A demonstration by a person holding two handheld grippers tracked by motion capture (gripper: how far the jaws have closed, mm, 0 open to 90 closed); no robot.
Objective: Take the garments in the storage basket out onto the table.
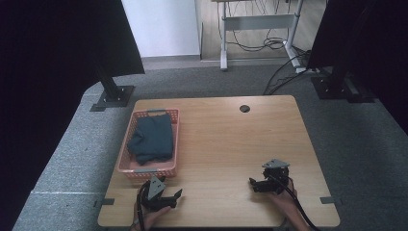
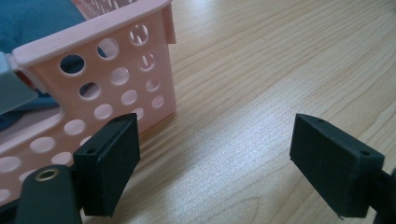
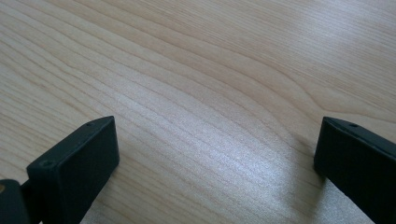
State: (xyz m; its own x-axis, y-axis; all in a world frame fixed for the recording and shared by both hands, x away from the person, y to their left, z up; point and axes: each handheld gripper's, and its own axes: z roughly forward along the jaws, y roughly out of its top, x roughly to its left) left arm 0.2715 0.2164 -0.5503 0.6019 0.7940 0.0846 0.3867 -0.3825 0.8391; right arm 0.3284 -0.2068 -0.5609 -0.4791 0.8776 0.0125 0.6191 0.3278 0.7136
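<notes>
I have both hands low at the near edge of the light wooden tabletop (image 1: 226, 144). My left tongs (image 1: 169, 198) sit at the near left, just in front of the pink perforated plastic basket (image 1: 126, 144), and their jaws stand wide apart with nothing between them. In the left gripper view the left tongs (image 2: 233, 163) look past the basket's near corner (image 2: 116, 79), whose wall of round holes rises close beside one black jaw; I cannot tell whether that jaw touches the wall. Bare wood grain lies between the two jaws.

My right tongs (image 1: 262, 185) rest at the near right, well apart from the basket, with the grey three-cornered plate on top and the cable trailing back over my hand (image 1: 285, 199). In the right gripper view the right tongs (image 3: 217, 163) are also spread wide, holding nothing, with plain tabletop (image 3: 201, 70) under and between them.

The folded dark teal cloth (image 1: 151, 138) lies inside the basket, on the left side of the tabletop, covering most of its floor; a patch of the same teal cloth (image 2: 32, 21) shows over the rim in the left gripper view.

A small round dark hole (image 1: 245, 109) sits near the far edge of the tabletop. Beyond it, grey carpet (image 1: 202, 82) and the legs of a white desk frame (image 1: 260, 24) with loose cables.
</notes>
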